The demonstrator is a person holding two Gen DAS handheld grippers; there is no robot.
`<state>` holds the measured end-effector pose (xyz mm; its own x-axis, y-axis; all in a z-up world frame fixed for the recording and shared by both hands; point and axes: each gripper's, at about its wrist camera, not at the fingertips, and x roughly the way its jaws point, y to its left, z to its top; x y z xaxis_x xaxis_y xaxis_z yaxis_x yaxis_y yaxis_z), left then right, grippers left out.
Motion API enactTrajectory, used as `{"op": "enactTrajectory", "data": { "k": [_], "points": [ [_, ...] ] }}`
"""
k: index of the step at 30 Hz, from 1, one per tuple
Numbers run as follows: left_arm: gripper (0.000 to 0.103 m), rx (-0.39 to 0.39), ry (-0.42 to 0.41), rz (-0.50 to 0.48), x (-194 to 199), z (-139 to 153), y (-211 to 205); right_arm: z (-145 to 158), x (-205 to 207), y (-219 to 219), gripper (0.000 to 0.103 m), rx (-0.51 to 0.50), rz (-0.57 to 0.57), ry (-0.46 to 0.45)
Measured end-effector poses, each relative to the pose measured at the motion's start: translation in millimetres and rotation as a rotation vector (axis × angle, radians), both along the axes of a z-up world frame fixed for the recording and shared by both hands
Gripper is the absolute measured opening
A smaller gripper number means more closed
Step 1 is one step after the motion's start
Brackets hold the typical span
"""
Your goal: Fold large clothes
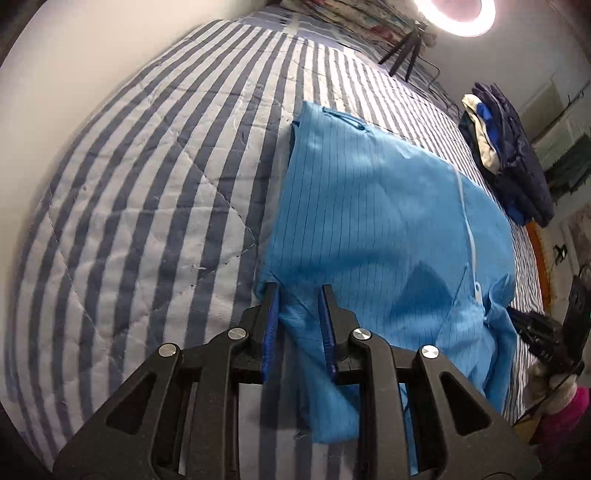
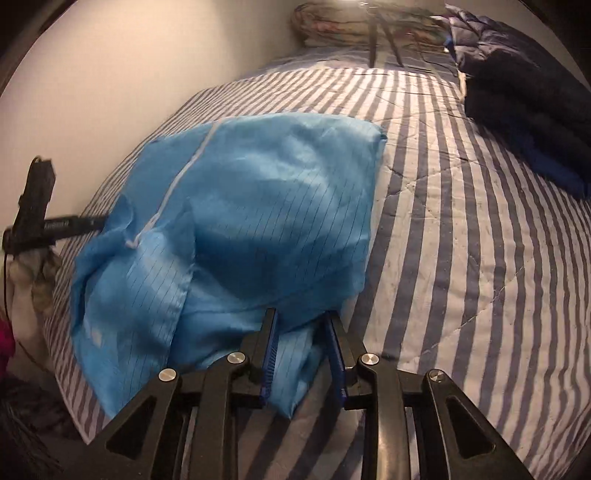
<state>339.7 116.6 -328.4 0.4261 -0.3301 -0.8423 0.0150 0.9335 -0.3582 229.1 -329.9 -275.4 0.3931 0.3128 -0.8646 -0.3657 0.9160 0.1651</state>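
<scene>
A large light-blue pinstriped garment with a white zipper lies partly folded on a striped bed; it also shows in the right wrist view. My left gripper is open, its blue-padded fingers standing apart over the garment's near left corner, with cloth between them. My right gripper is open too, its fingers straddling the garment's near right corner. The left gripper shows from the side in the right wrist view, at the garment's far edge.
The blue-and-white striped quilt covers the bed. A pile of dark navy clothes lies at the right side. A ring light on a tripod and a patterned pillow stand at the head. A white wall runs along the left.
</scene>
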Motion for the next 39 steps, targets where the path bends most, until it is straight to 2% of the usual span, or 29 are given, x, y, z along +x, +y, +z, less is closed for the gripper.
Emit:
{"op": "enactTrajectory", "data": {
  "k": [2, 5, 8, 9, 12, 15, 16, 18, 20, 22, 23, 25, 27, 29, 30, 32, 33, 34, 36, 37, 39],
  "points": [
    [0.022, 0.001, -0.014, 0.024, 0.9, 6.7, 9.6, 14.8, 0.6, -7.9, 0.026, 0.029, -0.017, -0.015],
    [0.022, -0.025, -0.045, 0.042, 5.4, 19.9, 19.0, 42.3, 6.0, -15.4, 0.027, 0.113, -0.036, -0.096],
    [0.022, -0.042, -0.08, 0.051, 11.1, 32.8, 20.1, 59.3, 17.8, -11.3, 0.027, 0.137, -0.041, -0.202],
    [0.022, -0.037, -0.087, 0.051, 15.6, 37.3, 19.1, 61.6, 22.7, -6.3, 0.027, 0.112, -0.036, -0.212],
    [0.022, -0.041, -0.118, 0.043, 20.7, 46.7, 15.9, 67.9, 31.3, 3.8, 0.027, 0.057, 0.019, -0.187],
    [0.029, -0.046, -0.102, 0.029, 26.8, 42.5, 10.5, 58.6, 29.1, -1.3, 0.032, 0.173, 0.061, -0.039],
    [0.032, -0.046, -0.094, 0.028, 29.0, 39.2, 6.2, 54.9, 22.1, -2.1, 0.039, 0.193, 0.047, -0.019],
    [0.033, -0.034, -0.07, 0.017, 30.0, 31.0, 3.9, 39.6, 16.7, -9.6, 0.05, 0.244, 0.003, 0.047],
    [0.033, -0.017, -0.054, 0.017, 26.5, 24.5, 5.3, 28.2, 15.6, -16.8, 0.05, 0.29, -0.022, 0.093],
    [0.037, -0.016, -0.023, 0.035, 21.5, 16.8, 10.9, 22.4, 13.6, -23.4, 0.05, 0.289, -0.043, 0.101],
    [0.041, -0.034, -0.004, 0.049, 19.0, 11.3, 15.7, 21.3, 13.3, -27.9, 0.05, 0.272, -0.059, 0.093],
    [0.041, -0.071, 0.033, 0.071, 15.8, 0.8, 22.9, 22.6, 17.1, -41.0, 0.05, 0.289, -0.103, 0.083],
    [0.041, -0.089, 0.053, 0.068, 13.5, -7.9, 25.3, 28.8, 24.0, -57.0, 0.051, 0.377, -0.148, 0.063],
    [0.041, -0.069, 0.038, 0.049, 12.9, -8.0, 22.0, 34.0, 34.1, -69.9, 0.06, 0.461, -0.207, 0.044],
    [0.04, -0.056, 0.034, 0.039, 13.1, -7.6, 20.4, 33.6, 38.7, -71.4, 0.061, 0.475, -0.224, 0.044],
    [0.015, -0.053, 0.028, 0.019, 15.2, -6.1, 15.4, 27.2, 48.6, -67.7, 0.052, 0.481, -0.224, 0.059],
    [0.015, -0.025, 0.025, 0.01, 15.6, -4.9, 12.4, 20.3, 53.0, -59.7, 0.026, 0.464, -0.2, 0.085],
    [0.013, 0.004, 0.016, 0.004, 15.7, -3.5, 10.0, 16.4, 54.2, -53.7, 0.005, 0.443, -0.181, 0.112],
    [0.012, 0.069, 0.004, -0.017, 15.6, -1.1, 4.8, 2.8, 48.5, -41.2, 0.002, 0.336, -0.169, 0.147],
    [0.012, 0.1, 0.0, -0.028, 14.7, -1.6, 2.6, -5.0, 44.0, -39.0, 0.001, 0.315, -0.164, 0.165],
    [0.012, 0.101, 0.0, -0.043, 13.4, -3.2, 1.9, -17.0, 37.8, -35.0, 0.001, 0.278, -0.149, 0.189]
  ]
}}
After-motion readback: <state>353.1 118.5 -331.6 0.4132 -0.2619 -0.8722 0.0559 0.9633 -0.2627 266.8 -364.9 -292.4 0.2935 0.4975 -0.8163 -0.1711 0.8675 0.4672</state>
